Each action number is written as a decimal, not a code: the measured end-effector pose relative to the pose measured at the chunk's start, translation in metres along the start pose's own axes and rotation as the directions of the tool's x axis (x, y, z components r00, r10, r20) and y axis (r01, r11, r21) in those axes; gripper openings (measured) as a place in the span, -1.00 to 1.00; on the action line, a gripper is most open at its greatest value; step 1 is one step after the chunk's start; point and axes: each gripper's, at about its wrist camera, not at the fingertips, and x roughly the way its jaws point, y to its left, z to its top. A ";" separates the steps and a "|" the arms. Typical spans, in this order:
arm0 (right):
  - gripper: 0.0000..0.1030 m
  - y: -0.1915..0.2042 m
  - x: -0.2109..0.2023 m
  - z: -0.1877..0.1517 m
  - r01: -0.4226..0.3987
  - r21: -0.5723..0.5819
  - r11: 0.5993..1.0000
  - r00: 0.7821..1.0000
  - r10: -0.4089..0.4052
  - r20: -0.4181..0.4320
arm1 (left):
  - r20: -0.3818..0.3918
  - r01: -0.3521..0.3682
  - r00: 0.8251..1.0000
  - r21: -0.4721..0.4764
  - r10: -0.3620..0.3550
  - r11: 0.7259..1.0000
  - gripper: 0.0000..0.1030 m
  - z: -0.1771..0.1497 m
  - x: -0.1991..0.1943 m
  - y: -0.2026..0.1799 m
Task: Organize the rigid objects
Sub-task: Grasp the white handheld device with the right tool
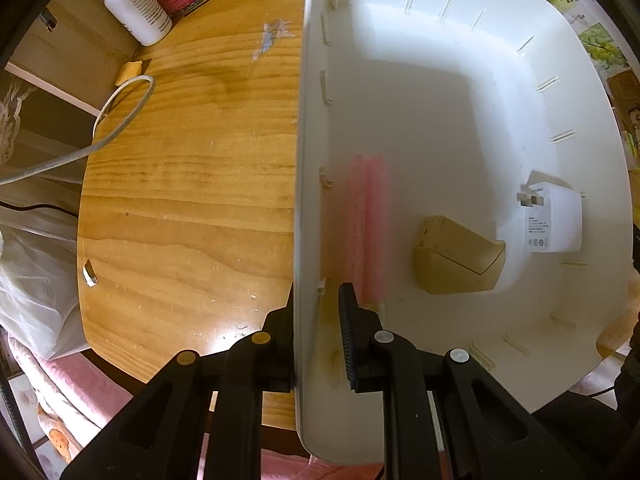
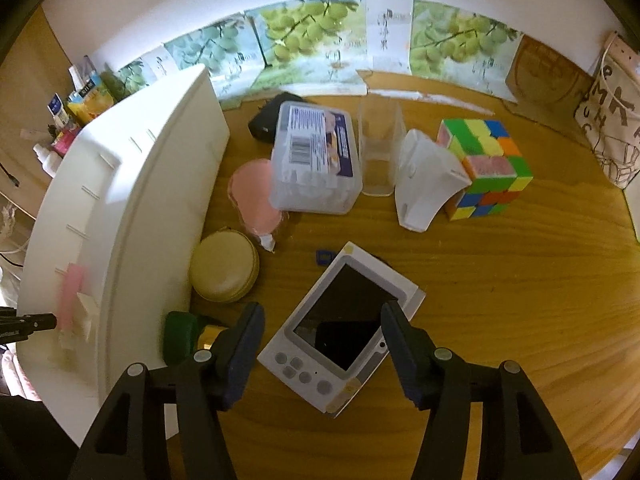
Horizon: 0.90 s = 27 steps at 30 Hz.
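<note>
Inside the white bin (image 1: 460,112), three items lie: one pink object (image 1: 366,224), one beige case (image 1: 456,256), one white charger (image 1: 554,220). Left gripper (image 1: 316,312) jaws clamp the bin wall; right gripper (image 2: 322,330) jaws hover open above one handheld console (image 2: 340,332) beside the bin.

Left tongs (image 1: 316,316): the two black fingers straddle a thin upright white wall, one finger on each side. The left-side finger lies against the wall; the ribbed finger (image 1: 352,340) on the other side stands slightly clear of it. Whether the wall is clamped cannot be determined.

Right tongs (image 2: 322,344): the fingers are spread wide apart, nothing is gripped, and they point forward and downward toward the surface (image 2: 500,300).
</note>
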 end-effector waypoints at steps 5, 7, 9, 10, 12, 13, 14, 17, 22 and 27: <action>0.33 0.001 0.002 0.002 0.009 -0.013 1.000 1.000 -0.009 0.001 | -0.002 -0.004 1.000 -0.009 0.004 1.000 -0.65 0.001 0.000 0.000; 0.34 0.002 0.003 0.004 0.019 -0.022 1.000 1.000 -0.019 -0.001 | -0.001 -0.004 1.000 -0.013 0.004 1.000 -0.65 0.001 0.000 0.000; 0.36 0.003 0.005 0.005 0.026 -0.029 0.999 1.000 -0.027 -0.003 | -0.001 -0.004 1.000 -0.017 0.004 1.000 -0.65 0.001 0.000 0.000; 0.38 0.003 0.005 0.006 0.028 -0.032 0.999 1.000 -0.028 -0.001 | -0.001 -0.004 1.000 -0.019 0.004 1.000 -0.65 0.001 0.000 0.001; 0.44 0.003 0.007 0.007 0.034 -0.039 0.999 0.999 -0.034 0.001 | -0.001 -0.005 1.000 -0.022 0.005 1.000 -0.65 0.001 0.000 0.002; 0.45 0.003 0.007 0.007 0.038 -0.043 0.998 0.999 -0.038 0.002 | -0.001 -0.005 1.000 -0.023 0.005 1.000 -0.65 0.001 0.000 0.003; 0.50 0.004 0.008 0.007 0.041 -0.050 0.998 0.999 -0.041 0.002 | -0.001 -0.006 1.000 -0.025 0.006 1.000 -0.65 0.000 0.000 0.003; 0.53 0.005 0.011 0.007 0.050 -0.064 0.997 0.999 -0.049 0.006 | -0.002 -0.007 1.000 -0.029 0.007 1.000 -0.65 0.000 0.000 0.005; 0.53 0.007 0.012 0.009 0.075 -0.064 0.995 0.997 -0.074 0.015 | -0.004 -0.010 1.000 -0.035 0.010 0.999 -0.65 0.000 0.000 0.006; 0.53 0.000 0.011 0.011 0.101 -0.029 0.994 0.995 -0.100 0.019 | -0.005 -0.013 1.000 -0.040 0.013 0.999 -0.65 0.001 0.001 0.007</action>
